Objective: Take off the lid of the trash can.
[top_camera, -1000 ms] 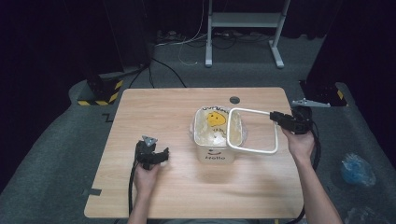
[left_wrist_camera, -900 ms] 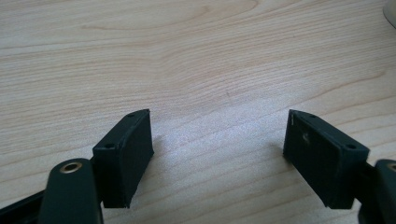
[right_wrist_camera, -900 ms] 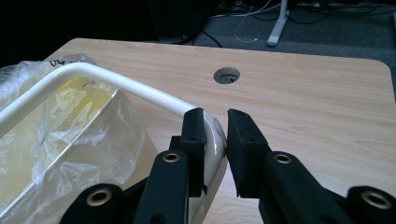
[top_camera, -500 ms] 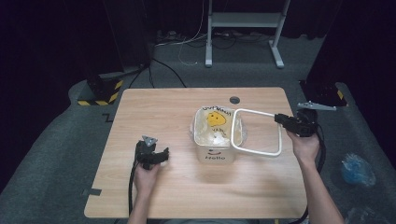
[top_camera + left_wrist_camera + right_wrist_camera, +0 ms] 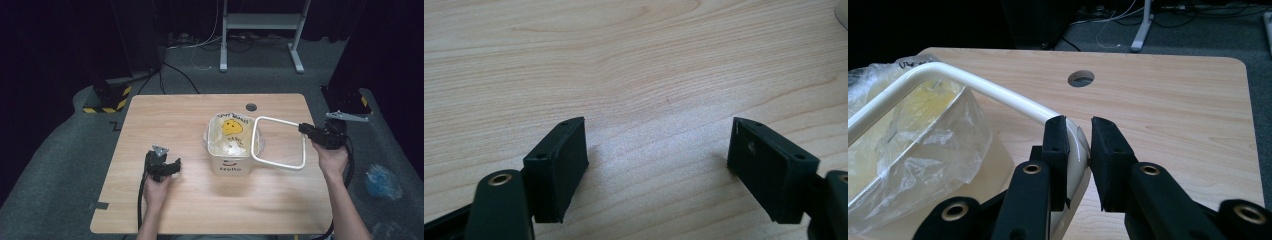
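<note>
A cream bin (image 5: 230,162) marked "Hello", with a smiley face and a clear plastic bag liner (image 5: 225,142), stands upright at the middle of the wooden table (image 5: 175,115). My right gripper (image 5: 306,130) is shut on a corner of a white rectangular frame (image 5: 280,163), which hangs tilted over the bin's right side. In the right gripper view the frame's (image 5: 973,80) rounded corner sits between my right gripper's (image 5: 1079,135) pads, with the bag (image 5: 923,135) bulging below it. My left gripper (image 5: 172,167) rests low over bare wood left of the bin. It (image 5: 659,160) is open with nothing between the jaws.
A round cable hole (image 5: 251,107) lies in the table behind the bin. The table's right edge is just beyond my right hand. A white stand's legs (image 5: 260,45) are on the floor behind the table, and a blue bag (image 5: 382,182) lies on the floor at right.
The white frame and my right gripper have shifted a little to the right, further off the bin. The left gripper has stayed where it was.
</note>
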